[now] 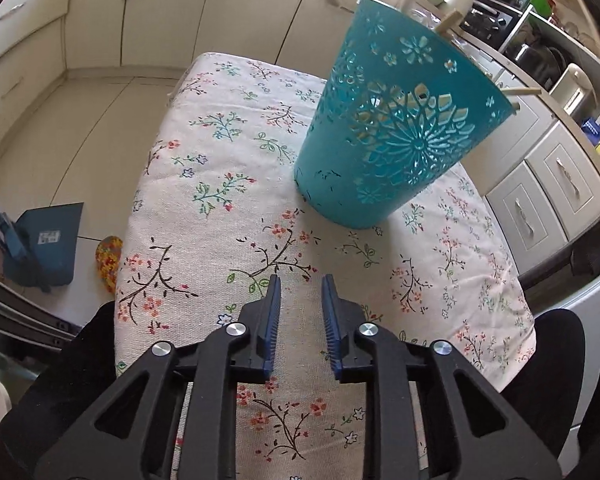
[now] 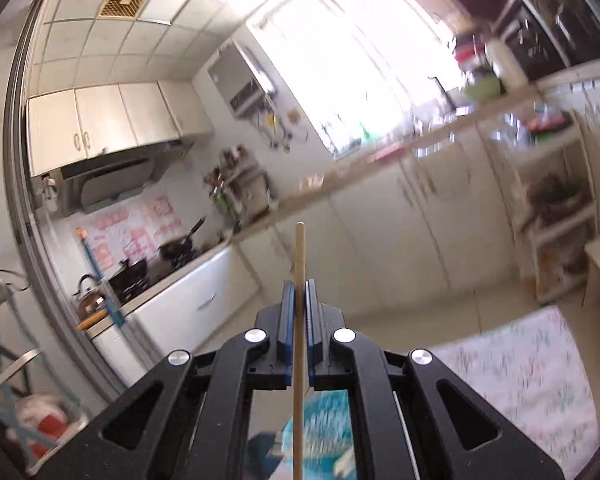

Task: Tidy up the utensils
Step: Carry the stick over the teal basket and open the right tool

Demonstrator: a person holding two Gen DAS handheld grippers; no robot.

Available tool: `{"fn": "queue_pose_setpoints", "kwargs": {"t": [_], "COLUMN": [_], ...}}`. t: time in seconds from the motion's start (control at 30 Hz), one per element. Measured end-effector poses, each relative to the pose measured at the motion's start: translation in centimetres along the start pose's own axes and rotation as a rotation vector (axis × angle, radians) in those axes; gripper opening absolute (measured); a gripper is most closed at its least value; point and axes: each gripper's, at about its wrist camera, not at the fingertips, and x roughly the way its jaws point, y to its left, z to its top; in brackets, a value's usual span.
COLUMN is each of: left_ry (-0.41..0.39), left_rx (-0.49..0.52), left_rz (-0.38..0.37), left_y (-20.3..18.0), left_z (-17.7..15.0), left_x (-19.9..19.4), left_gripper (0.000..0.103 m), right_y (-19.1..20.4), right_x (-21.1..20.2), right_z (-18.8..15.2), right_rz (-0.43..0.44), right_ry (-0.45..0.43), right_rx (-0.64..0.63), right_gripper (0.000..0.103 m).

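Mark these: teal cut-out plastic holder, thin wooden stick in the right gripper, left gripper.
teal cut-out plastic holder (image 1: 396,132), left wrist view, patterned side wall
thin wooden stick (image 2: 299,256), right wrist view, shaft above the pads
left gripper (image 1: 300,282), left wrist view, gap between fingertips

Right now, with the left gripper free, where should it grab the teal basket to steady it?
Take the upper rim of the teal basket from above: it stands upright on the cloth, widens upward, and looks too broad to span, so pinch one wall, clear of the wooden sticks.
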Motion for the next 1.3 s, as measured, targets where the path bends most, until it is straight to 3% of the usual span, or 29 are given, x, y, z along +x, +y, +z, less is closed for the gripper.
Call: {"fn": "queue_pose_setpoints", "kwargs": {"t": [0.17,0.27,0.53,0.7,0.9,1.3], "left_ry": [-0.003,-0.001,0.001,0.001,0.011,0.016], "left_rx": [0.013,0.016,0.025,0.029,0.023,0.026], "left_rz": [0.003,0.002,0.002,0.011,0.01,0.016], "left_y": [0.0,0.0,-0.2,-0.2,-0.3,-0.3], "left_z": [0.0,0.0,-0.1,-0.3,-0.5,-0.5], "left_x": [0.0,0.1,0.1,0.2,0.6,0.7], "left_gripper": [0.023,0.024,0.03,0.031,0.032,0.033], "right_y": [1.1,1.0,-0.3,-1.4,-2.3,-0.3], "right_x": [4.8,6.6,2.5,-0.9,-2.6,-2.0], "right_z": [-3.6,-5.7,-5.9,-7.1,-12.6,-13.4], "right_rz": [-0.124,-0.148,-0.081,-0.091,-0.117,-0.101], "right_ry": [-0.012,0.058,0.15,0.216,0.333,0.308], "right_rx": [-0.078,-0.113,-0.115,-0.111,-0.143,-0.203], "right_gripper": [0.006,0.007,0.034,0.035,0.035,0.027]}}
